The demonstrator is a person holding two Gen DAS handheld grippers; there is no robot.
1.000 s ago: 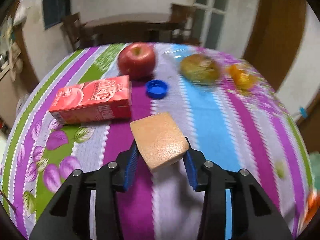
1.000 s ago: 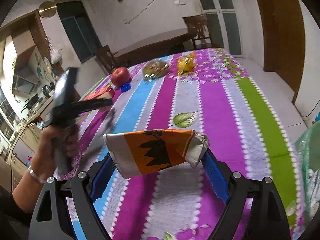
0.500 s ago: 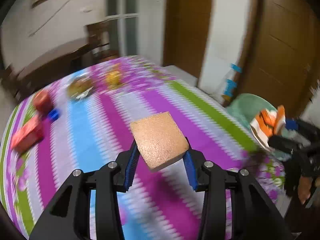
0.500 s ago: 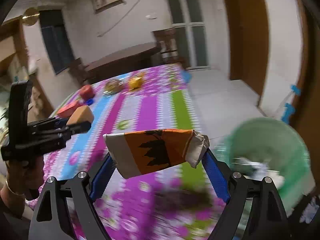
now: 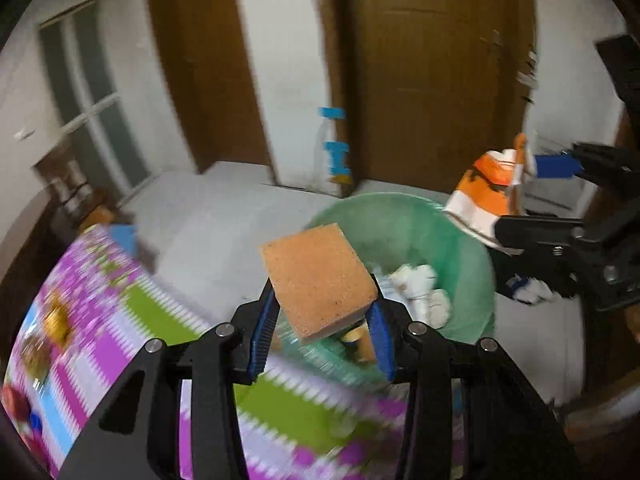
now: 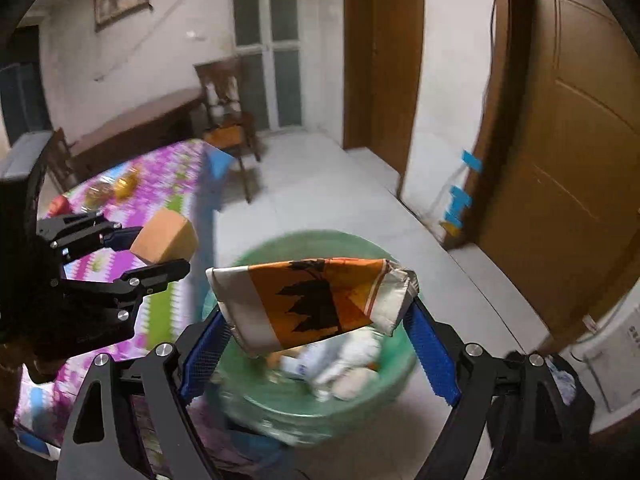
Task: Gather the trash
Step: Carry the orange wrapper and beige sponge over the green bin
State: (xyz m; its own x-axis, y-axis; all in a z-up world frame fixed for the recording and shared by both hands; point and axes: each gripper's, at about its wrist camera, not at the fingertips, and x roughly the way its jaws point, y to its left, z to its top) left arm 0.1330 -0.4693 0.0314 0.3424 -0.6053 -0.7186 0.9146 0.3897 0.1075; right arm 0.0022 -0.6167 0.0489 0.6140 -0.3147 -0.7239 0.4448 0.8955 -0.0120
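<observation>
Trash bin (image 6: pixel 256 256) stands on pale tiled floor (image 6: pixel 320 184).

No lettering can be read: the orange wrapper (image 6: pixel 312 300) shows only a black figure, and print on the white box (image 6: pixel 624 344) is perhaps too blurred.

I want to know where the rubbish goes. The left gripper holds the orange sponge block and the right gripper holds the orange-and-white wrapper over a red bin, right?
Not quite: the round plastic bin is green, as the right wrist view shows. The left gripper does hold the orange sponge block, the right gripper the orange-and-white wrapper.
</observation>
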